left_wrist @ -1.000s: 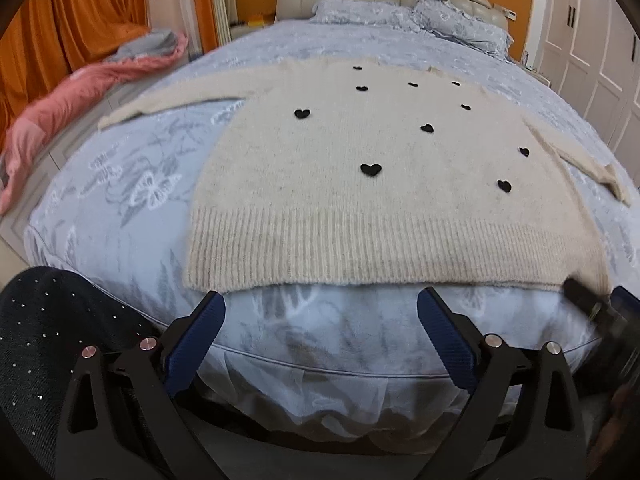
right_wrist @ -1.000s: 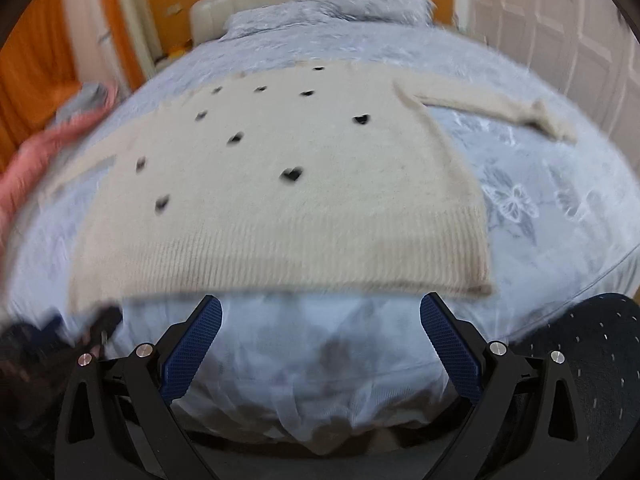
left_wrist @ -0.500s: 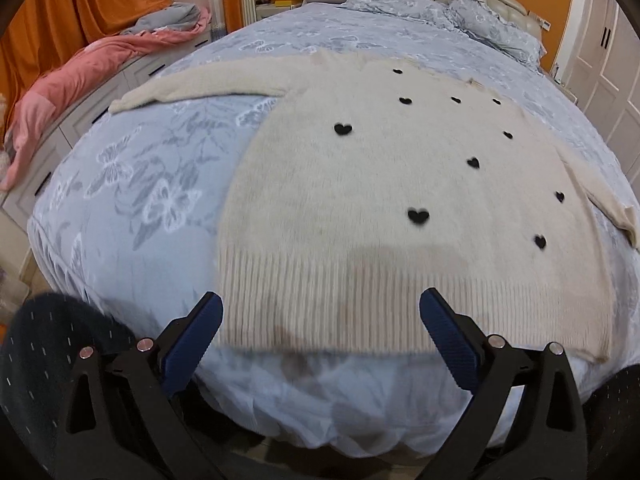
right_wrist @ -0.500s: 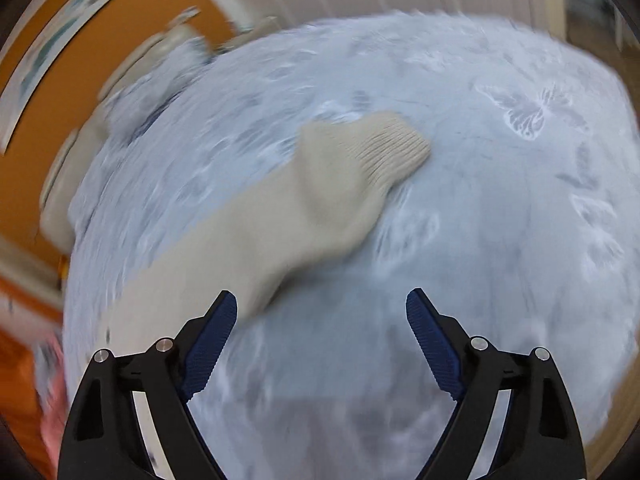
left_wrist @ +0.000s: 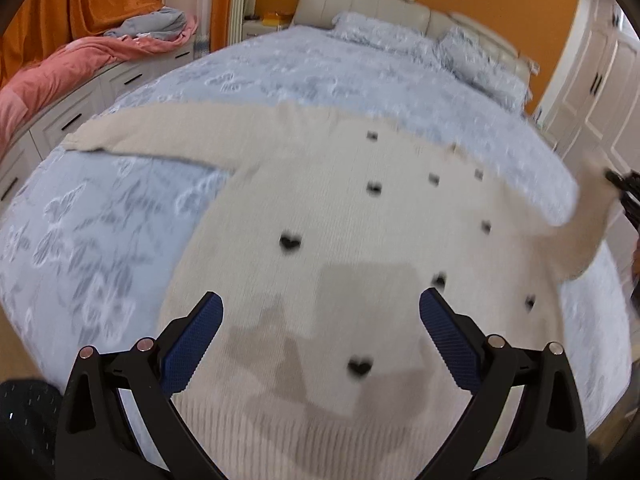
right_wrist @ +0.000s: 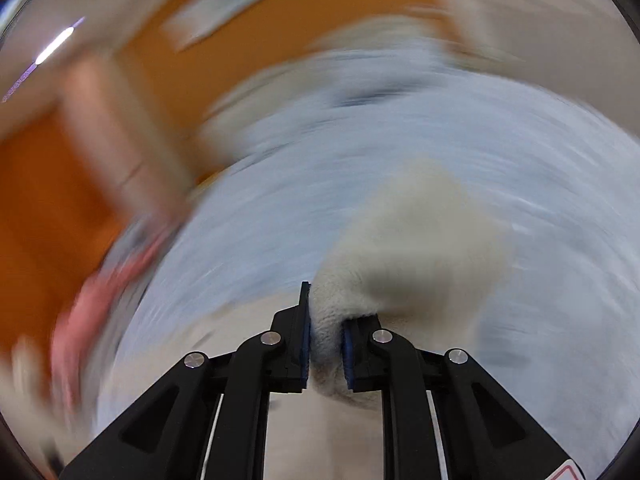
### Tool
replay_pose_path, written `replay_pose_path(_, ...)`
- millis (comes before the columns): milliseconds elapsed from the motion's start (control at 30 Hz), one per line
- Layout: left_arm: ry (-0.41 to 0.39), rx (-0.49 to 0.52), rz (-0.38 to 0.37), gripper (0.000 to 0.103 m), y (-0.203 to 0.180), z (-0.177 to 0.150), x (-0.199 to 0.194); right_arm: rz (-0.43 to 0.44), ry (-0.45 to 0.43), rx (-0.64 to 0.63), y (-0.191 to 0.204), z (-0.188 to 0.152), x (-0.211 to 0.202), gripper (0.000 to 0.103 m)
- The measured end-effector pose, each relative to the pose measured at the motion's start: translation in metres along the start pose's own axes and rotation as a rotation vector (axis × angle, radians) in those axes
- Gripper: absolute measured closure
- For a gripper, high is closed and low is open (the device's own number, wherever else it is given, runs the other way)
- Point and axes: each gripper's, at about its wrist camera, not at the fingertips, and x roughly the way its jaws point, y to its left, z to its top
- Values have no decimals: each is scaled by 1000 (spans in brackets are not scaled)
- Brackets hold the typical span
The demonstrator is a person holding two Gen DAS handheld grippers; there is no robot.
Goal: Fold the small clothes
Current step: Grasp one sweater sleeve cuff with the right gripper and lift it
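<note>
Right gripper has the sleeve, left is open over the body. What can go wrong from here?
1. The right gripper pinches only a small bunch of the sleeve, and that view is heavily motion-blurred; a fast swing could pull the knit free.
2. The left gripper hovers open, pinning nothing, so dragging the sleeve may shift the sweater on the bedspread and skew the fold.

No text, label, brand or number can be read in either view. The only candidate is a red-edged sticker [right_wrist: 567, 473] at the bottom right of the right wrist view, cut off by the frame so nothing on it can be made out.
</note>
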Motion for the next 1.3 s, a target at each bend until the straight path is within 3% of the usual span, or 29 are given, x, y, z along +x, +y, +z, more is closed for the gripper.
replay_pose_path(100,23,-78,-74,6,4,25,16,79,120,-175,81,-44,54,50)
replay_pose_path(167,54,-125,-118,6,6,41,30,34,196,-224,101,-83,85,50)
replay_pose_path(233,68,-148,-157,6,7,57,46,8,239,-169,92,-105,89,50)
replay_pose_path(400,115,-188,-176,6,4,89,110,-4,240,107,31,-133,50,45)
replay_pose_path(500,147,-295,-178,6,5,107,157,-47,275,208,-2,-144,45,44)
replay_pose_path(667,197,-476,-186,11,12,127,209,-11,275,443,-38,-153,66,44)
replay_pose_path(700,212,-487,-174,19,9,130,217,-9,258,485,-44,-151,73,44)
replay_pose_path(767,209,-451,-175,45,0,136,220,-19,228,540,-51,-143,84,44)
replay_pose_path(800,210,-405,-218,76,-8,141,221,-12,213,552,-52,-134,92,48)
replay_pose_path(833,214,-366,-270,101,-15,145,221,-9,210,548,-50,-130,96,67)
replay_pose_path(867,204,-338,-276,103,-20,149,218,-9,212,534,-48,-121,101,84)
replay_pose_path(900,148,-293,-279,103,-27,156,203,-11,203,501,-43,-109,102,94)
replay_pose_path(967,67,-246,-307,103,-34,165,179,15,114,401,-25,-87,84,94)
replay_pose_path(1033,41,-211,-313,103,-34,162,161,11,67,313,-18,-85,67,95)
replay_pose_path(1100,71,-205,-268,103,-27,147,163,-72,128,272,-28,-98,79,95)
replay_pose_path(1167,151,-264,-222,103,-10,128,182,-138,238,342,-55,-125,98,95)
replay_pose_path(1200,175,-294,-222,97,-5,123,187,-135,245,366,-62,-131,100,96)
replay_pose_path(1267,217,-398,-251,74,5,116,199,-100,213,387,-65,-138,94,97)
replay_pose_path(1300,216,-430,-255,55,6,116,202,-93,206,394,-65,-140,92,97)
